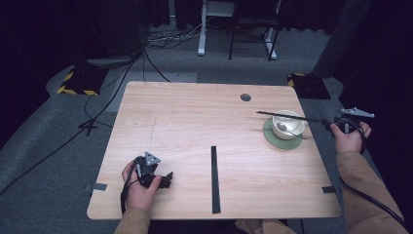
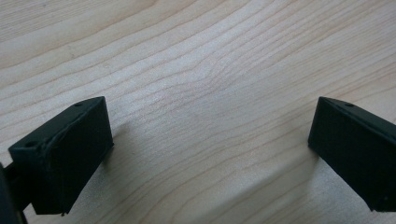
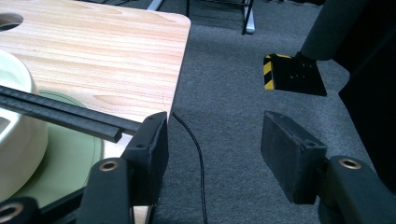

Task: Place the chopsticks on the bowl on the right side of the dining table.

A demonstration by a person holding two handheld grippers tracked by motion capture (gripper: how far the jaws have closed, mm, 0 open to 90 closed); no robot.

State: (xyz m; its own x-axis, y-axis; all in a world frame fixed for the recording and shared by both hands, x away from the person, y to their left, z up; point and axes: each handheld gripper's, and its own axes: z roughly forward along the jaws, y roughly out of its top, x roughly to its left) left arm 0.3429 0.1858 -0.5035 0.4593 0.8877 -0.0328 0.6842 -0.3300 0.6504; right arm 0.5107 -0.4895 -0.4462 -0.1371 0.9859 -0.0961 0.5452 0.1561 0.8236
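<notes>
Wood table | chopsticks across bowl, outside right gripper fingers (apart) | left gripper fingers apart

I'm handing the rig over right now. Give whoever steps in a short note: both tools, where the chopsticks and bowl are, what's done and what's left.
Left tool: open, nothing between its jaws, resting low over bare table at the near left.
Right tool: open, off the table's right edge; the end of the chopsticks on the bowl lies against the outside of one jaw, not gripped.
Bowl: white, spoon inside, on the green coaster at the far right.
Done: one pair of chopsticks rests across the bowl's rim.
Left, probably: the second pair lies flat at the table's near middle, untouched.
</notes>
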